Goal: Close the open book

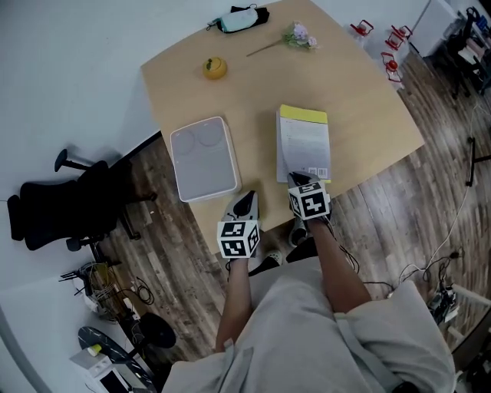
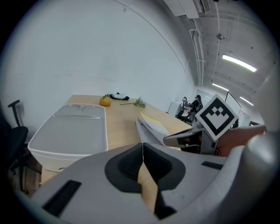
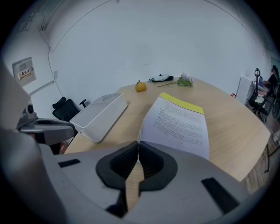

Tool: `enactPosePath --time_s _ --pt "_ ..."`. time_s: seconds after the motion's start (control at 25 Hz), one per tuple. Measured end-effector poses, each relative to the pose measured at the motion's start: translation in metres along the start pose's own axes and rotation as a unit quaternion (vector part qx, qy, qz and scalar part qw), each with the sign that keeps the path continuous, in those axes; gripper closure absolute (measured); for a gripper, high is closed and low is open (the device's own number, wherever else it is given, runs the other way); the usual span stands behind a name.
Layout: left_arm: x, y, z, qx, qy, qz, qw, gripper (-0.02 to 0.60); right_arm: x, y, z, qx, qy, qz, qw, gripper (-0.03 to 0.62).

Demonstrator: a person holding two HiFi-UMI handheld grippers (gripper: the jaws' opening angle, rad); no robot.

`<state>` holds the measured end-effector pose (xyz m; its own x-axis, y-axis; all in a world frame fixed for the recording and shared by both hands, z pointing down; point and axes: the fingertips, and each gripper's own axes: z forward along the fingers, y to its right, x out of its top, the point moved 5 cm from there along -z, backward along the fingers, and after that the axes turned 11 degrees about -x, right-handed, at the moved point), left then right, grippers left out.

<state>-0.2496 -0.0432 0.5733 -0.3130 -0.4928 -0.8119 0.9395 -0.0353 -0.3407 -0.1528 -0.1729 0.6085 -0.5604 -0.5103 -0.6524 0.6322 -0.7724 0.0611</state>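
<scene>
The book (image 1: 304, 144) lies on the round wooden table (image 1: 360, 100), a white printed page facing up and a yellow strip at its far end. In the left gripper view the book (image 2: 151, 124) shows its top leaves lifted a little at the near edge. My right gripper (image 1: 296, 179) is shut and empty, its tips at the book's near left corner; its own view has the page (image 3: 180, 124) just ahead of the closed right gripper (image 3: 138, 151). My left gripper (image 1: 245, 204) is shut with nothing in it, near the table's front edge, left of the book.
A white lidded tray (image 1: 203, 158) sits left of the book. At the far side lie a yellow fruit (image 1: 215, 67), a flower sprig (image 1: 296, 35) and a dark pouch (image 1: 239, 19). A black office chair (image 1: 69, 203) stands at the left on the wooden floor.
</scene>
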Motion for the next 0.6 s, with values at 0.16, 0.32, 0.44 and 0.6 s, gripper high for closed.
enactPosePath --time_s 0.16,0.32,0.44,0.6 --pt "0.003 0.001 -0.001 0.008 -0.002 0.003 1.0 0.558 -0.003 -0.001 0.009 0.009 -0.009 0.012 1.0 0.576" --pt "0.007 0.003 -0.006 0.014 -0.005 0.012 0.9998 0.558 -0.004 -0.002 0.014 0.018 -0.014 0.031 0.999 0.568" --pt "0.007 0.001 -0.01 0.014 -0.008 0.023 0.9996 0.558 -0.003 -0.009 0.014 0.034 -0.011 0.047 0.998 0.539" --pt "0.011 0.006 -0.013 0.006 -0.007 0.029 0.9995 0.558 -0.002 -0.012 0.0 0.038 0.004 0.054 0.998 0.529"
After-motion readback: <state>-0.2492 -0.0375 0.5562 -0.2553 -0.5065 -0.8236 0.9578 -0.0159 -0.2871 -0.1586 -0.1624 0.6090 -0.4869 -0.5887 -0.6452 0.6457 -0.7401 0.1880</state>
